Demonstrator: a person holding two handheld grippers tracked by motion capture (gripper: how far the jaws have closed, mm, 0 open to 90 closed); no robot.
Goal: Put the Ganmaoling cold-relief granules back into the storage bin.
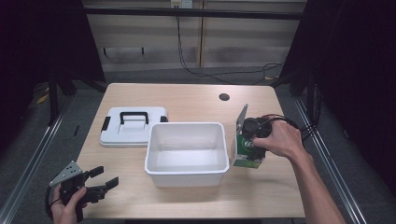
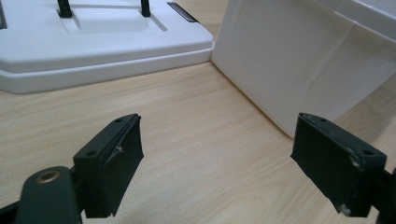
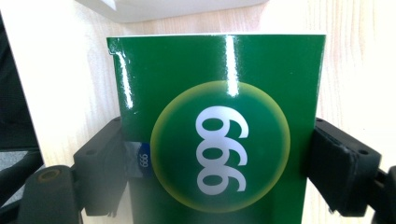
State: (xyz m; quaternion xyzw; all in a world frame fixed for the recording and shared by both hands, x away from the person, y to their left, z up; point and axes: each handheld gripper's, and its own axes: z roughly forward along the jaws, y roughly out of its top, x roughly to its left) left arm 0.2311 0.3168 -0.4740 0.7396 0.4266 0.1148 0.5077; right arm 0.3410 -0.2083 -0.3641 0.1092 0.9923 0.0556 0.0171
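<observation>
While the right gripper [image 1: 250, 140] is closing its two black jaws on either side of a glossy green box [image 3: 219, 130], we are looking down on a pale wooden table [image 1: 187, 100] from above the person's side. The box is standing on the table just beside the right wall of an open white bin [image 1: 187, 151], near the table's right edge. In the right gripper view its face is showing a yellow-ringed circle with white digits, and each jaw is pressing flat against one side, so the grip looks firm and centred (a hold that seems suited to lifting it straight up). The person's right hand [image 1: 280, 139] is wrapping over the top of that gripper.

The bin is sitting in the middle of the table with its mouth facing up and nothing visible inside, which suggests to us it is waiting to receive the box. Its white lid [image 1: 133, 126], with a black handle and side clips, is lying flat behind and to the left of the bin, touching or nearly touching its corner, out of the way of the opening.

The left gripper [image 1: 105, 183] is hovering low at the near left corner, jaws spread wide and holding nothing, probably parked clear of the work. In the left gripper view we are seeing bare wood between its jaws.
</observation>
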